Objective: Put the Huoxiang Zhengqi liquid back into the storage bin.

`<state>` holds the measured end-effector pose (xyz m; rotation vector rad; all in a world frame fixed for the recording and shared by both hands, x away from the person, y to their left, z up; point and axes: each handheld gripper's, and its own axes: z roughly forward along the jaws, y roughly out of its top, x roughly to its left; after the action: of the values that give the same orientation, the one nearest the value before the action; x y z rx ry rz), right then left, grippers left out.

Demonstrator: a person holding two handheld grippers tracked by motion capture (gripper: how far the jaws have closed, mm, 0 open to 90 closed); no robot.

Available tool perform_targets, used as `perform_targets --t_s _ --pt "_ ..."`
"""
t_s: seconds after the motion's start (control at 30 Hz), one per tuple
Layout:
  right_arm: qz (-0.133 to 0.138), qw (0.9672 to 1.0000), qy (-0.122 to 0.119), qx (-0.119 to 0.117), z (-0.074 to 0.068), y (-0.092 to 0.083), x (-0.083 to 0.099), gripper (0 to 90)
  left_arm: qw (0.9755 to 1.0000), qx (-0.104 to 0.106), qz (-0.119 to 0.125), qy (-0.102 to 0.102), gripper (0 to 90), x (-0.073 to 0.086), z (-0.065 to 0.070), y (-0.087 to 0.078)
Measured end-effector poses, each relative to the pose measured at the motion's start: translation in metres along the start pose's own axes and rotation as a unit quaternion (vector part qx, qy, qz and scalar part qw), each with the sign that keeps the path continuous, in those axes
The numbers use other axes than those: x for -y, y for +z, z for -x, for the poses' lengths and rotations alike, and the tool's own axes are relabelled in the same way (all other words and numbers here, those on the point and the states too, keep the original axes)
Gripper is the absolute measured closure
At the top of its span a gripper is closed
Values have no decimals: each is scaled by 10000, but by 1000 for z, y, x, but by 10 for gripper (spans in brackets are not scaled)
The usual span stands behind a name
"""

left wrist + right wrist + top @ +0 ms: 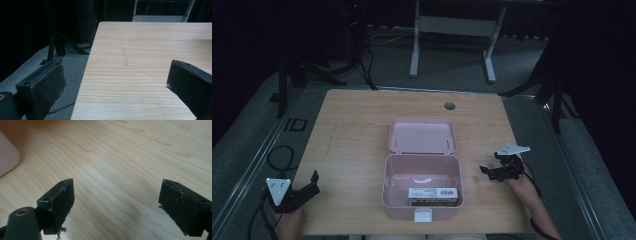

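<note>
A pink plastic box (422, 192) stands open in the middle of the wooden table (352, 150), its lid (422, 135) laid back flat behind it. Inside, against the near wall, lies a white and green carton (433, 194). My left gripper (314, 184) rests at the table's near left corner, open, nothing between its jaws; in the left gripper view its gripper (115, 80) spans the table's left edge. My right gripper (487, 172) hovers just right of the box, open and empty, and in the right gripper view it (116, 200) looks down on bare wood, the box's corner (7, 157) at the far left.
A round cable hole (449, 106) sits near the table's far edge. Beyond the table stand a white desk frame (452, 45) and black stand legs (327, 70). Cables (279, 155) loop on the floor at the left.
</note>
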<state>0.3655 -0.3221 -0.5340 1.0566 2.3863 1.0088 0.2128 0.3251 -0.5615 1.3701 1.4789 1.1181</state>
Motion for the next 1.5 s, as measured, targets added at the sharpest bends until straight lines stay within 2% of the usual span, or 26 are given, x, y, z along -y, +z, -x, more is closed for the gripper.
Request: perform_targets --t_s 0.17,0.3,0.37,0.4,0.57,0.73,0.87,0.9,1.0,1.2,1.27,1.37,1.43,1.5 --pt "261 9990 312 189 6 -1 12 120 10000 -2 1 0 21 0 0 0" --pt "329 9973 448 484 13 -3 19 119 10000 -4 2 -3 21 0 0 0" --pt "347 9952 550 733 16 -4 23 119 10000 -3 0 -5 21 0 0 0" --pt "354 9948 582 758 17 -4 25 119 10000 -5 2 -5 21 0 0 0" --pt "402 9881 839 1224 25 -10 32 119 10000 -8 -6 -2 21 0 0 0" --pt "425 9818 1111 1483 31 -15 38 119 10000 -10 -9 -4 21 0 0 0" --pt "516 9753 1296 1711 34 -20 42 119 10000 -12 -9 -5 21 0 0 0" --pt "587 9734 1356 1752 35 -22 44 119 10000 -11 -8 -2 21 0 0 0" --pt "714 9713 1417 1774 37 -26 48 119 10000 -11 -9 -5 21 0 0 0" --pt "961 9697 1443 1718 37 -32 52 119 10000 -20 -12 0 21 0 1 0" --pt "1034 9687 1402 1767 35 -32 52 119 10000 -21 -10 3 21 0 1 0" --pt "1134 9689 1332 1747 34 -34 53 119 10000 -18 -7 4 21 0 1 0" --pt "1211 9673 1319 1798 33 -35 54 119 10000 -13 -4 6 21 0 1 0" --pt "1320 9639 1367 1865 34 -37 55 119 10000 -7 -4 4 21 0 0 0"
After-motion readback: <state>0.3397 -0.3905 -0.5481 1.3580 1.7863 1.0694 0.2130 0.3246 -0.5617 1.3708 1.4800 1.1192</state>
